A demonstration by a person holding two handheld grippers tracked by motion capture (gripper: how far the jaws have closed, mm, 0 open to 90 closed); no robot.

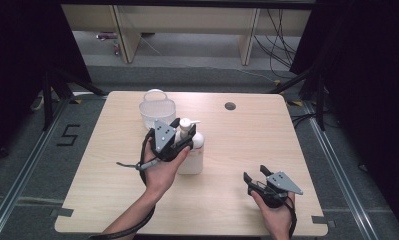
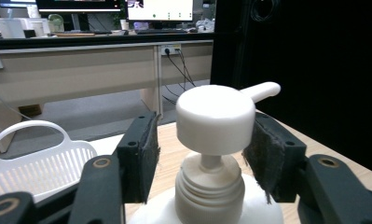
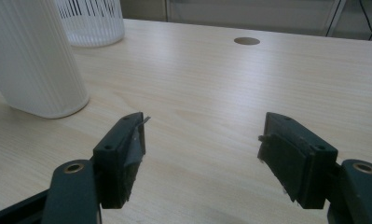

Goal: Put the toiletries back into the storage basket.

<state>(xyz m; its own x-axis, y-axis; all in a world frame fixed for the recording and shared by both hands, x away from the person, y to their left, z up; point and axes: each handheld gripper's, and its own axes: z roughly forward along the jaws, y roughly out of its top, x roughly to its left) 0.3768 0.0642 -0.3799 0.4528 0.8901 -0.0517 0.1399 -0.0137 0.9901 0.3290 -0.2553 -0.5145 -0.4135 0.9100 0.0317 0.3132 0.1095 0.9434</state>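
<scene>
We reach in with the left gripper (image 1: pixel 179 136) at the white pump bottle (image 1: pixel 191 152), which stands upright near the middle of the table (image 1: pixel 247 150). Our left forearm comes up from the bottom edge at a slant, the hand (image 1: pixel 159 172) wrapped round the gripper body, knuckles low, jaws pointing forward and away from us. Along those jaws we see the pump head (image 2: pixel 215 122) sitting squarely between the two pads, its nozzle sticking out beyond the right-hand jaw. The left pad (image 2: pixel 151 161) stands a little apart from the head; the right pad (image 2: pixel 263 156) sits just beside it, and we cannot tell if it touches. So the jaws are at a middling spread, bracketing the head without a grip on it that we can make out. Below the head, the threaded collar (image 2: pixel 210 189) lies lower between the jaws. Off past the left jaw sits a white slatted basket (image 2: pixel 37 163) with its handle up.

Our right hand (image 1: pixel 277 212) rests low at the near right of the table, its right gripper (image 1: pixel 257 177) aimed forward and to the left. Its jaws stand wide with bare wood between them; the bottle's ribbed body (image 3: pixel 32 56) stands well ahead of the left jaw.
</scene>
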